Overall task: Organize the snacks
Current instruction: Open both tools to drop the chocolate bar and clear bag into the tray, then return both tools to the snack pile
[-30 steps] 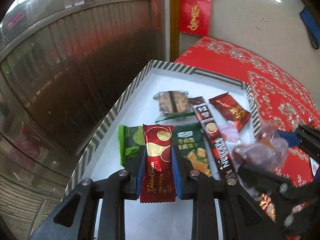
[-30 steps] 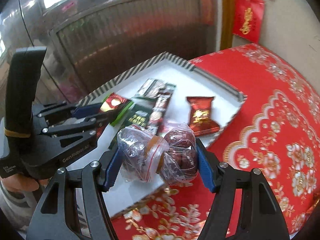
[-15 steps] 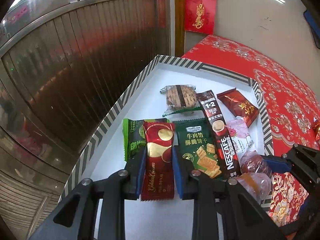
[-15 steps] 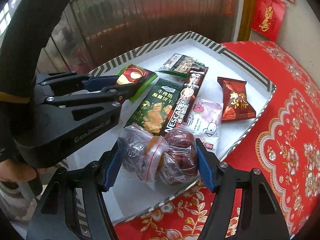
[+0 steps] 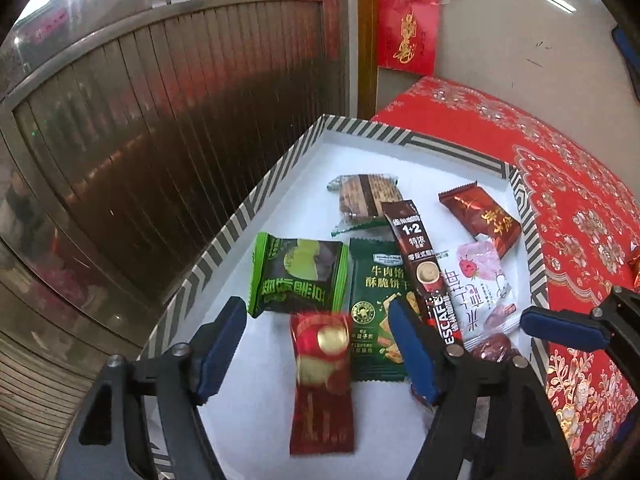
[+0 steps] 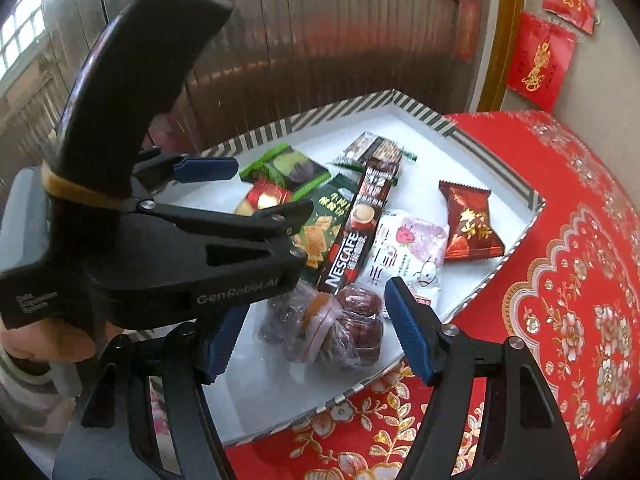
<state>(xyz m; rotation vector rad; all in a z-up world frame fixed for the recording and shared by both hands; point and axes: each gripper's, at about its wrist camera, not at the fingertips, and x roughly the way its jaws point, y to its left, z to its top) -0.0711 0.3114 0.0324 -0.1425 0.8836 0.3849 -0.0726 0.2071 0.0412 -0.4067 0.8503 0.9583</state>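
L hand-held gripper (image 5: 316,350) is over the near-left part of the striped-rim tray (image 5: 224,236), jaws opening, wide now. The red-gold snack pack (image 5: 322,380) sits blurred between its blue pads (image 5: 220,344), touching neither. Just beyond it are the green snack pack (image 5: 298,278) and dark green biscuit pack (image 5: 376,304), w/ the Nescafe stick (image 5: 420,268) beside them.

R hand-held gripper (image 6: 312,330) is at the tray's near edge, jaws opening, wide around the clear bag of dates (image 6: 332,328); bag rests on the tray floor, right pad apart from it, left side hidden. The tray sits on the red cloth (image 6: 560,280) covering the tabletop.
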